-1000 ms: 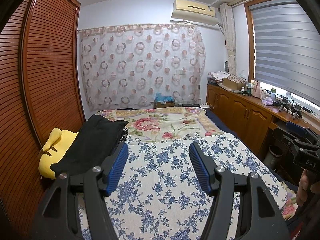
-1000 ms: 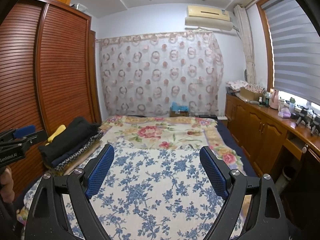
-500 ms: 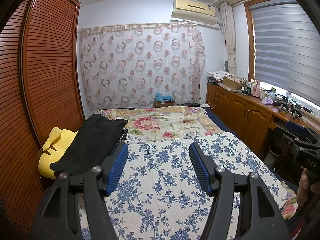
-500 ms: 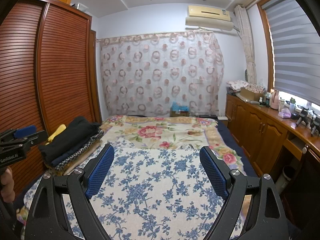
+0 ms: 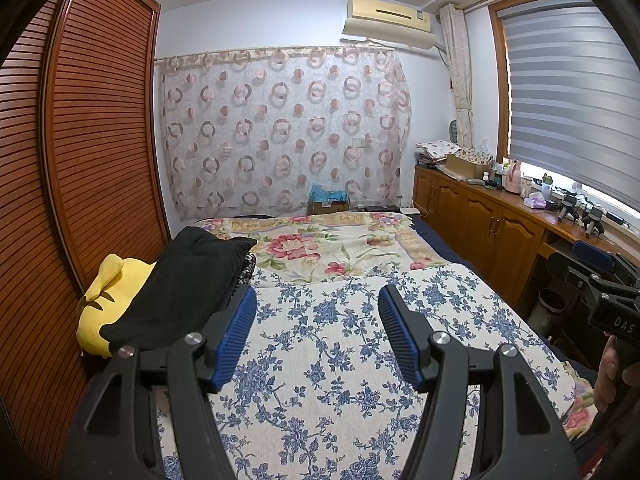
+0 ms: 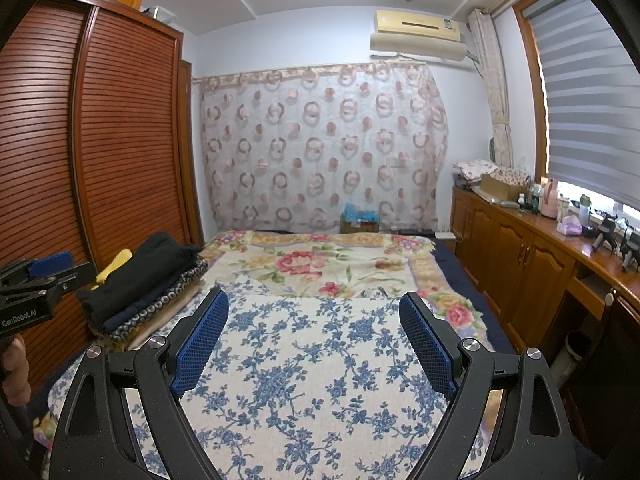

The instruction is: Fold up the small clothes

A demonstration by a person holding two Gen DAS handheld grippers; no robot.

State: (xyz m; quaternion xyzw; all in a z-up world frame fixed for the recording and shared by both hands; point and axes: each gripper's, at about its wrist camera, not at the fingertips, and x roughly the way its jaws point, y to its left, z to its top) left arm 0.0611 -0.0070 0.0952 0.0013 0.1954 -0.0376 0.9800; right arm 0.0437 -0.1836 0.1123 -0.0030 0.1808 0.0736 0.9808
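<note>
Both grippers are held level above the foot of the bed (image 6: 320, 360), pointing along it toward the ringed curtain (image 6: 320, 148). The left gripper (image 5: 318, 336) has its jaws spread wide with only the blue-flowered bedspread (image 5: 340, 360) showing between the blue pads; the right gripper (image 6: 314, 340) is the same, jaws wide apart and holding nothing. In each view the other gripper shows at the frame's edge with part of the hand (image 6: 14, 372) that carries it.

The clothes sit as a neat stack of folded garments (image 6: 148, 280) at the left edge of the bed, beside the slatted wardrobe (image 6: 120, 140): a black piece on top, a dark ring-patterned one and lighter layers beneath, resting against a yellow plush toy (image 5: 108, 300). That corner likely serves as the out-of-the-way spot, leaving the middle of the bedspread free as a folding surface.

No loose garment is visible on the spread. This fits either a pause between items or the folding being over; the pictures do not settle which.
</note>
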